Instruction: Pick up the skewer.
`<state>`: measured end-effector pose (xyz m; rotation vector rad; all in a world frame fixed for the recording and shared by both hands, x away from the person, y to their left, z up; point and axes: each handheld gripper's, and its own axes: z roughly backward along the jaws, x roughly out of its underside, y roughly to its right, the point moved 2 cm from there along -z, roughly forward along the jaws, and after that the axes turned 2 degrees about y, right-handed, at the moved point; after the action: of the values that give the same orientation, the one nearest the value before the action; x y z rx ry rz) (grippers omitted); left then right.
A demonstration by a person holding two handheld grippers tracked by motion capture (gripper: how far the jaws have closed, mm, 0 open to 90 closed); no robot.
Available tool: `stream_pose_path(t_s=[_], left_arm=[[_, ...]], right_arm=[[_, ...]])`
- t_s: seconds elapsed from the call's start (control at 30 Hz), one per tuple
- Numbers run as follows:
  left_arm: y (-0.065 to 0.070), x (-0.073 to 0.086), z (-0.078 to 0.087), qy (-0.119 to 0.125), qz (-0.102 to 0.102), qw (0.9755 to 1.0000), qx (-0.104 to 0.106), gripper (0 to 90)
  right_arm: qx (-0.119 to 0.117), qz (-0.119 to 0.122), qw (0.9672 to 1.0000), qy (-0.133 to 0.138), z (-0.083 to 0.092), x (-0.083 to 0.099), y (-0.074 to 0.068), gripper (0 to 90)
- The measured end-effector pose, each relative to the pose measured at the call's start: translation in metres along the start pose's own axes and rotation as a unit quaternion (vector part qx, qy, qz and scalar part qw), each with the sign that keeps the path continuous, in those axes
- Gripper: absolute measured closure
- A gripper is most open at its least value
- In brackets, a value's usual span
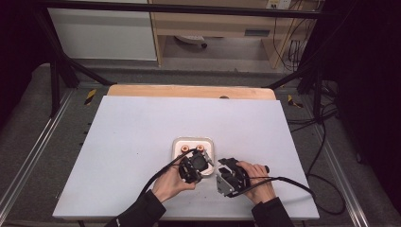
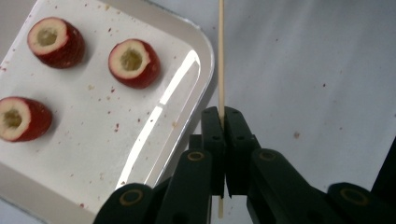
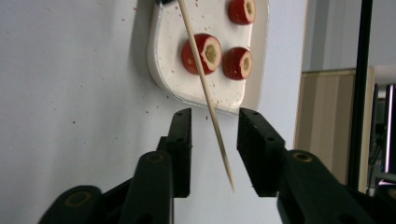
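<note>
Count: one white tray [image 2: 140,154], three cored red fruit pieces [image 2: 134,63] on it, one thin wooden skewer [image 2: 221,56], two grippers. The tray sits on the white table [image 1: 132,137], near the middle and toward the near edge.

Left gripper [image 1: 191,169]: held in the left hand [image 1: 169,183] at the tray's near edge, jaws fully closed on the skewer, which runs straight out beyond the tips, alongside the tray's rim.

Right gripper [image 1: 230,177]: held in the right hand [image 1: 257,182] just right of the left one, near the tray's near right corner. Its jaws stand apart; the skewer's pointed end hangs between them, touching neither pad. In the right gripper view, the skewer crosses one fruit piece.
</note>
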<state>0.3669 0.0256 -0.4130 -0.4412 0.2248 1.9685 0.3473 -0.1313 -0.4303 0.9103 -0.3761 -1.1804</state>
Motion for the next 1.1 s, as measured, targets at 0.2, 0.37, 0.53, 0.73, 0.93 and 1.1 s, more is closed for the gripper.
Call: stream_pose_path(t_s=[0.2,0.37,0.53,0.73,0.93,1.1], left_arm=[[-0.005,0.015,0.007,0.012,0.003,0.9999,-0.009,88.4],[-0.010,0.028,0.017,0.019,0.009,0.9996,-0.021,88.4],[-0.013,0.042,0.024,0.039,0.022,0.9986,-0.028,88.4],[-0.014,0.059,0.028,0.068,0.038,0.9963,-0.035,88.4],[-0.016,0.076,0.030,0.103,0.062,0.9918,-0.044,88.4],[-0.017,0.090,0.032,0.131,0.079,0.9873,-0.043,88.3]], right_arm=[[-0.003,-0.081,0.9967,-0.006,0.005,0.010,0.003,47.8],[-0.011,-0.140,0.9901,-0.003,0.007,0.017,0.005,42.9],[-0.025,-0.220,0.9752,0.003,0.008,0.029,0.007,39.1],[-0.034,-0.304,0.9518,0.019,0.010,0.040,0.005,34.3],[-0.051,-0.394,0.9175,0.024,0.009,0.048,0.004,27.5],[-0.074,-0.453,0.8881,0.020,0.006,0.053,0.003,22.3]])
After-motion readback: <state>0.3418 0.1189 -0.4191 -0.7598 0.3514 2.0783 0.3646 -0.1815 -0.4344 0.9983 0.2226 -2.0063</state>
